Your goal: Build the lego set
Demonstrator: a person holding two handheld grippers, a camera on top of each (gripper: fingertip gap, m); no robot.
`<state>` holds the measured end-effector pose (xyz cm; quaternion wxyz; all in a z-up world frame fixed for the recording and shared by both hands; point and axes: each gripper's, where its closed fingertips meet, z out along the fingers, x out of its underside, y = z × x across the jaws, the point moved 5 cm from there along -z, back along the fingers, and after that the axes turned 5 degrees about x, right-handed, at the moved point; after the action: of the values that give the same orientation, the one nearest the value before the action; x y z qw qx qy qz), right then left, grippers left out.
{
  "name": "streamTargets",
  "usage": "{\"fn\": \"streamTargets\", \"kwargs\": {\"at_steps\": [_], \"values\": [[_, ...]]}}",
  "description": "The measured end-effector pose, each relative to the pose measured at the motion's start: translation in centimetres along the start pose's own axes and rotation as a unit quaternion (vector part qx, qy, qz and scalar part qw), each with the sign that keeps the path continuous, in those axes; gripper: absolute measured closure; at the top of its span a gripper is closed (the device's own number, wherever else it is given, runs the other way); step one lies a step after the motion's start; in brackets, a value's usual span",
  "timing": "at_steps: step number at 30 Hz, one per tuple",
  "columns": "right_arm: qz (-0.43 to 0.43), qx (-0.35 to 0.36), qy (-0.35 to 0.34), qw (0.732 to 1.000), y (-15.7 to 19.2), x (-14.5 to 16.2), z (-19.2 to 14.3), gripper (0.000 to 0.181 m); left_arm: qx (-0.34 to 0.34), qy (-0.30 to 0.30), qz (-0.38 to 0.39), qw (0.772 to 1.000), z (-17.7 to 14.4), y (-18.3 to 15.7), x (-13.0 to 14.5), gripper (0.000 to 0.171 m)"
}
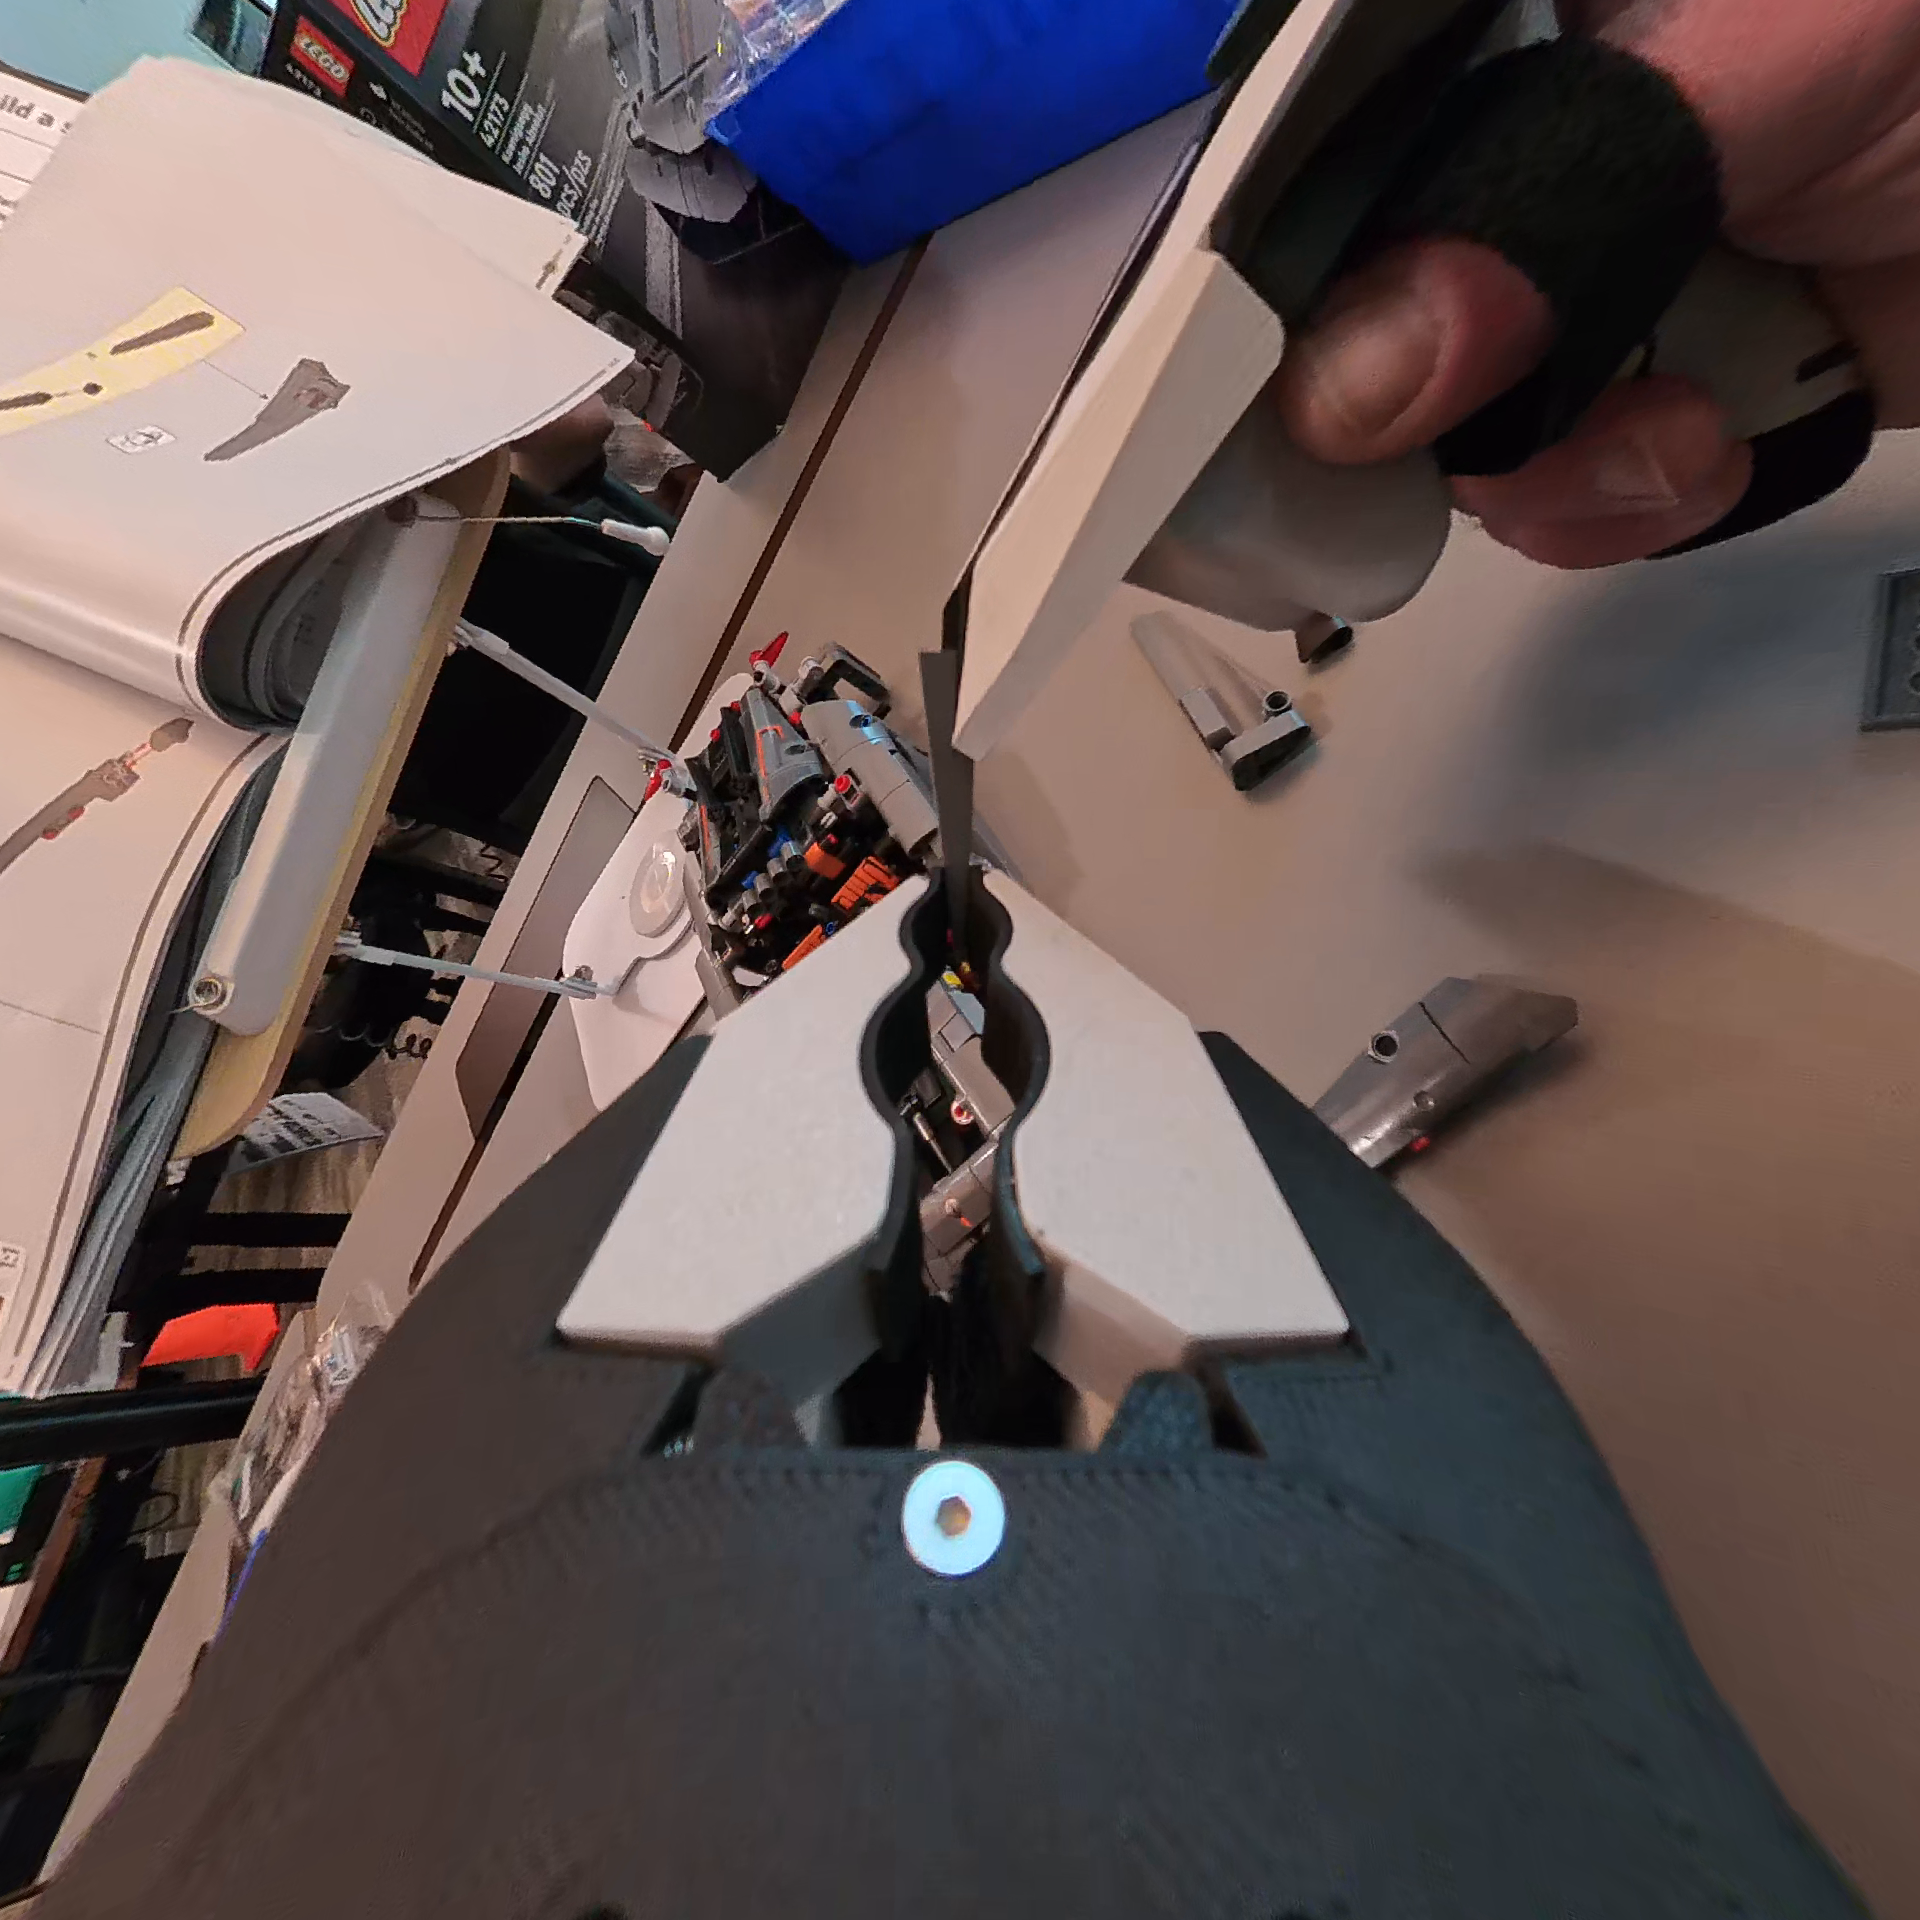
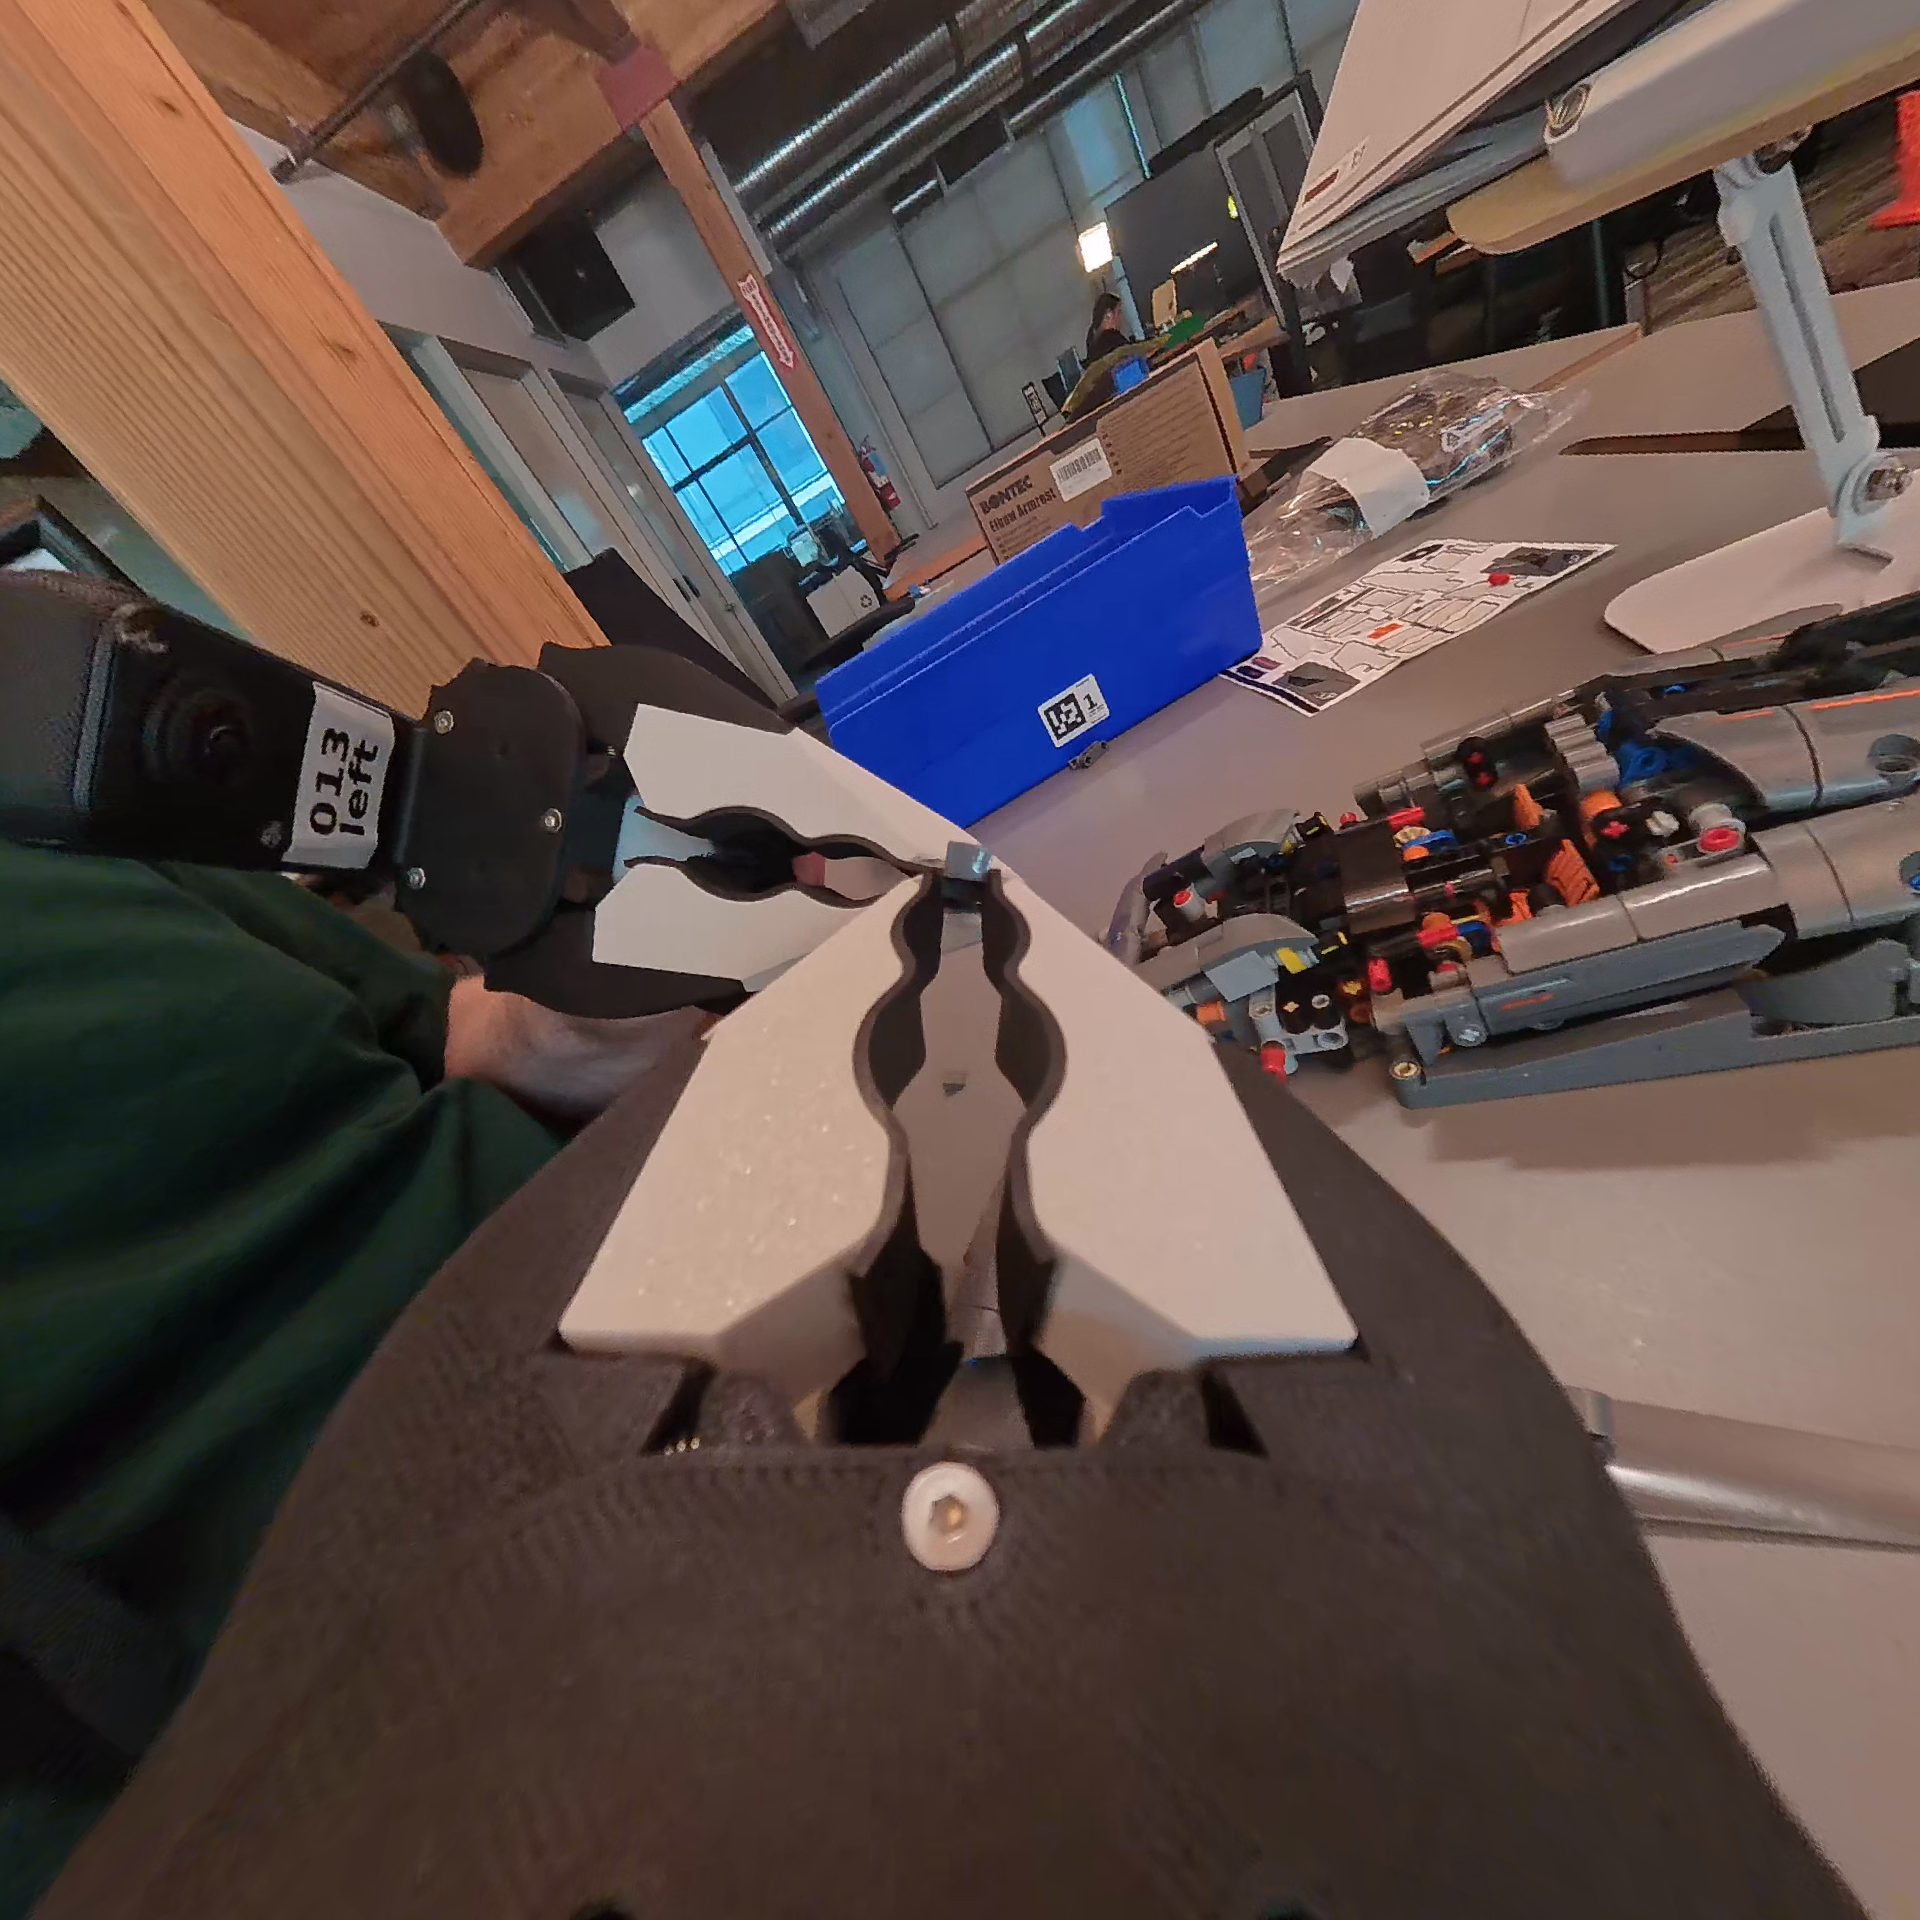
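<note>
Both grippers clamp one small grey piece (image 2: 966,868) together: left gripper (image 2: 831,868) from nine o'clock, right gripper (image 2: 961,894). Press squarely, gently.

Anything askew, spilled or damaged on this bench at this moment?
Nothing stands out. The part-built grey model lies on the table, loose grey panel pieces lie apart from it, and the blue bin stands upright.

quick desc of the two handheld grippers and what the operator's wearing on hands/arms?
Both grippers have pale grey wedge fingers with wavy black pads, on black textured printed bodies with one silver screw. The left gripper carries a white printed label and a camera lens. The hand wears black finger sleeves; dark green sleeve.
</note>
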<state>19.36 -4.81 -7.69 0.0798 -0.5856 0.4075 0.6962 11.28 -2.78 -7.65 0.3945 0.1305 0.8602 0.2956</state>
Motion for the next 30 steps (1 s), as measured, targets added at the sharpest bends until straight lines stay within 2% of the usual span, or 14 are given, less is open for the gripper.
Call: {"fn": "streamTargets", "kwargs": {"at_steps": [3, 4, 5, 7, 9, 15, 20, 26, 30], "values": [[0.017, -0.011, -0.006, 1.0, -0.1, 0.0, 0.2, 0.174, 0.013, -0.003, -0.017, 1.0, 0.0, 0.2, 0.2, 0.171], [0.029, -0.02, -0.008, 0.999, -0.1, 0.0, 0.2, 0.162, 0.018, -0.007, -0.02, 1.0, 0.0, 0.1, 0.2, 0.171], [0.032, -0.026, -0.011, 0.999, -0.1, -0.1, 0.1, 0.163, 0.025, -0.01, -0.023, 0.999, 0.0, 0.1, 0.2, 0.171], [0.009, -0.025, -0.004, 1.0, 0.1, 0.0, 0.1, 0.165, 0.052, -0.02, -0.035, 0.998, -0.1, -0.2, 0.2, 0.171], [-0.008, -0.024, -0.002, 1.0, 0.3, 0.0, 0.2, 0.161, 0.086, -0.041, -0.071, 0.993, -0.5, -0.1, 0.3, 0.171], [-0.047, -0.082, -0.031, 0.995, 2.3, -0.6, 0.2, 0.17, 0.186, -0.117, -0.142, 0.965, -2.2, 0.1, -0.2, 0.171], [-0.056, -0.106, -0.041, 0.992, 3.0, -0.7, 0.1, 0.172, 0.225, -0.148, -0.173, 0.948, -2.8, -0.1, -0.6, 0.17], [-0.072, -0.114, -0.039, 0.99, 3.6, -0.8, -0.2, 0.174, 0.24, -0.164, -0.179, 0.94, -3.2, -0.4, -1.0, 0.17], [-0.059, -0.106, -0.041, 0.992, 3.4, -0.8, 0.0, 0.173, 0.209, -0.146, -0.16, 0.954, -3.1, -0.1, -0.7, 0.17]]}}
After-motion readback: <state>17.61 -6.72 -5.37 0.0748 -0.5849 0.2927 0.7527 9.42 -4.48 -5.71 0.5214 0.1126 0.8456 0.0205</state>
